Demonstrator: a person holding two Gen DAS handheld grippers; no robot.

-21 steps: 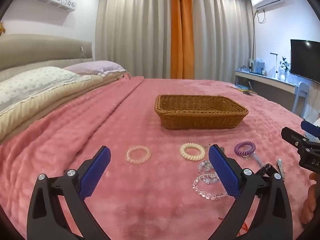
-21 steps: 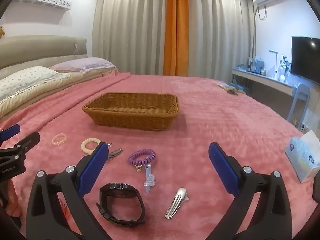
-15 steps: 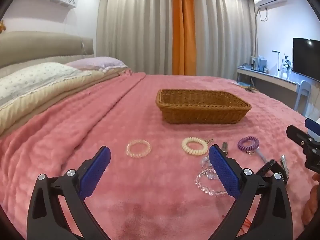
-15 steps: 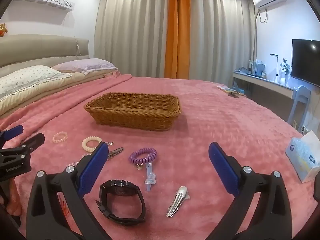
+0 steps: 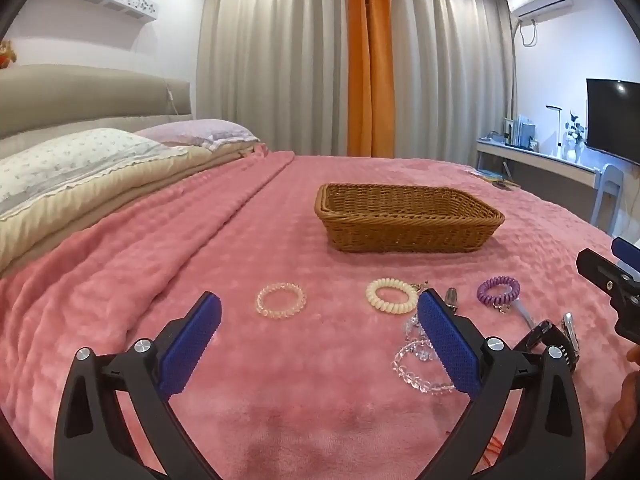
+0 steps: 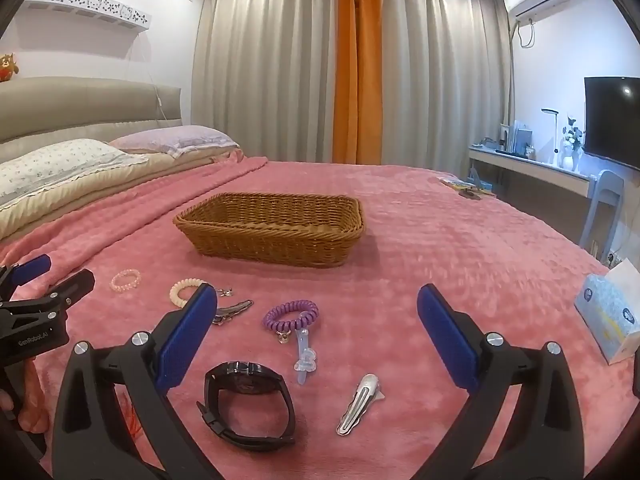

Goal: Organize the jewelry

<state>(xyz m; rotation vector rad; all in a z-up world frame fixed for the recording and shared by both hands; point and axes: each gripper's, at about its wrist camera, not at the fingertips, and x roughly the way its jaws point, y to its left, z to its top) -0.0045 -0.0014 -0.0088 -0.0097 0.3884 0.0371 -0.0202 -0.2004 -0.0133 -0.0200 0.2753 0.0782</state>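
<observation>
1. Pink plush blanket (image 6: 460, 264) covers the bed and carries all the jewelry; the left gripper (image 5: 320, 334) hovers above it with its blue pads spread wide and nothing between them.
2. A pale pink bead bracelet (image 5: 281, 300) lies just ahead of the left gripper, a cream coil band (image 5: 391, 300) to its right, and a clear crystal bracelet (image 5: 420, 366) sits partly behind the right-hand pad.
3. The right gripper (image 6: 318, 336) is likewise spread wide and holds nothing; between its fingers lie a black watch (image 6: 248, 406), a silver hair clip (image 6: 358, 404), a purple coil band (image 6: 291, 315) and a clear blue clip (image 6: 304, 356).
4. A woven wicker basket (image 6: 272, 240) stands farther out on the bed, well apart from every piece, with open blanket around it.
5. A blue tissue box (image 6: 610, 316) rests near the bed's right edge.
</observation>
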